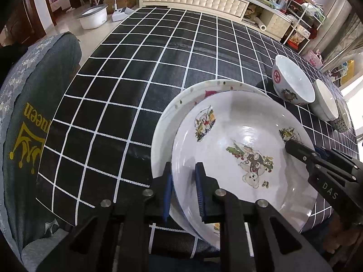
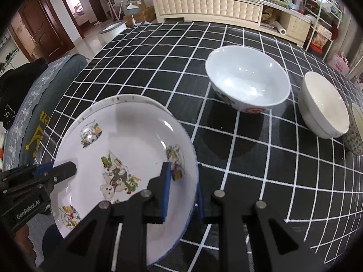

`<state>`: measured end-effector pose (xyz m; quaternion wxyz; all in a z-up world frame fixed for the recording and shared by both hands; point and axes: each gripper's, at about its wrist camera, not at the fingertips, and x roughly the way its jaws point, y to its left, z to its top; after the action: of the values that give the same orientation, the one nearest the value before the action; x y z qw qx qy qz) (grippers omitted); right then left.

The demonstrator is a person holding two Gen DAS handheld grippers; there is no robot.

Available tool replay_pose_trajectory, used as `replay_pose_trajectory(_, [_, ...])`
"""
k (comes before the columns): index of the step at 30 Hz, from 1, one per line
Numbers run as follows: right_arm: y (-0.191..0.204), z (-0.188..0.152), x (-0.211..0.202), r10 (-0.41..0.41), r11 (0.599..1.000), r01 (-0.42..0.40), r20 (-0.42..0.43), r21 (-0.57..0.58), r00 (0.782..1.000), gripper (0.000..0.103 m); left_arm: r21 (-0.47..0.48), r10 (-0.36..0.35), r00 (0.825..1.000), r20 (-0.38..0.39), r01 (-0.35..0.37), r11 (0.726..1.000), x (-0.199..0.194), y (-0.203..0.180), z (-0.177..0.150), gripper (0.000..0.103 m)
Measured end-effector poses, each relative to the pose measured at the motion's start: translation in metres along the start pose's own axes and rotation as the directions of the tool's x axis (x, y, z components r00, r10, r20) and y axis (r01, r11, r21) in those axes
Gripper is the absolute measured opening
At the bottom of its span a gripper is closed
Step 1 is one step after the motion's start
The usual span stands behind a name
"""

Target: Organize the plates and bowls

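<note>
Black checked desk [image 1: 127, 104]: left gripper [image 1: 183, 192] and right gripper [image 2: 181, 192] pinch opposite rims of white cartoon-print ceramic plate [image 1: 238, 136], directly over spotted white plate [image 1: 181, 104].

"GenRobot.AI" on left gripper [image 2: 68, 170]

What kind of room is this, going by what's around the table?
Probably a home living or dining room: a checked tablecloth with bowls, a long tufted cabinet cluttered with household items, and wooden doors opening to other rooms.

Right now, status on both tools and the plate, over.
Left tool and right tool shut on cartoon plate rims. Plate over spotted plate. Bowls apart, nothing blocking.
</note>
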<state>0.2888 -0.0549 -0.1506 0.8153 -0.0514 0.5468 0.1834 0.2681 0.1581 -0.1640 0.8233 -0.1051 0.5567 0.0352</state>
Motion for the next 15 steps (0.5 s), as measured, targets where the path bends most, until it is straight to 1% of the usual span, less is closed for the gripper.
replay_pose_trajectory(6, [-0.0027, 0.001, 0.0031, 0.016, 1.0, -0.016, -0.006, 0.016, 1.0, 0.025, -0.031, -0.045, 0.999, -0.005, 0.045, 0.999, -0.0008, 0.0073, 0.0014, 0.017])
replay_pose_trajectory(9, [-0.0001, 0.0003, 0.0016, -0.006, 1.0, 0.007, -0.006, 0.01, 1.0, 0.025, -0.047, -0.067, 0.998, -0.004, 0.067, 0.997, -0.0023, 0.0112, 0.0014, 0.017])
replay_pose_trajectory(15, [-0.0012, 0.0005, 0.0023, -0.007, 1.0, 0.008, -0.024, 0.025, 1.0, 0.025, -0.042, -0.042, 0.999, 0.013, 0.042, 0.998, -0.0085, 0.0075, -0.0034, 0.017])
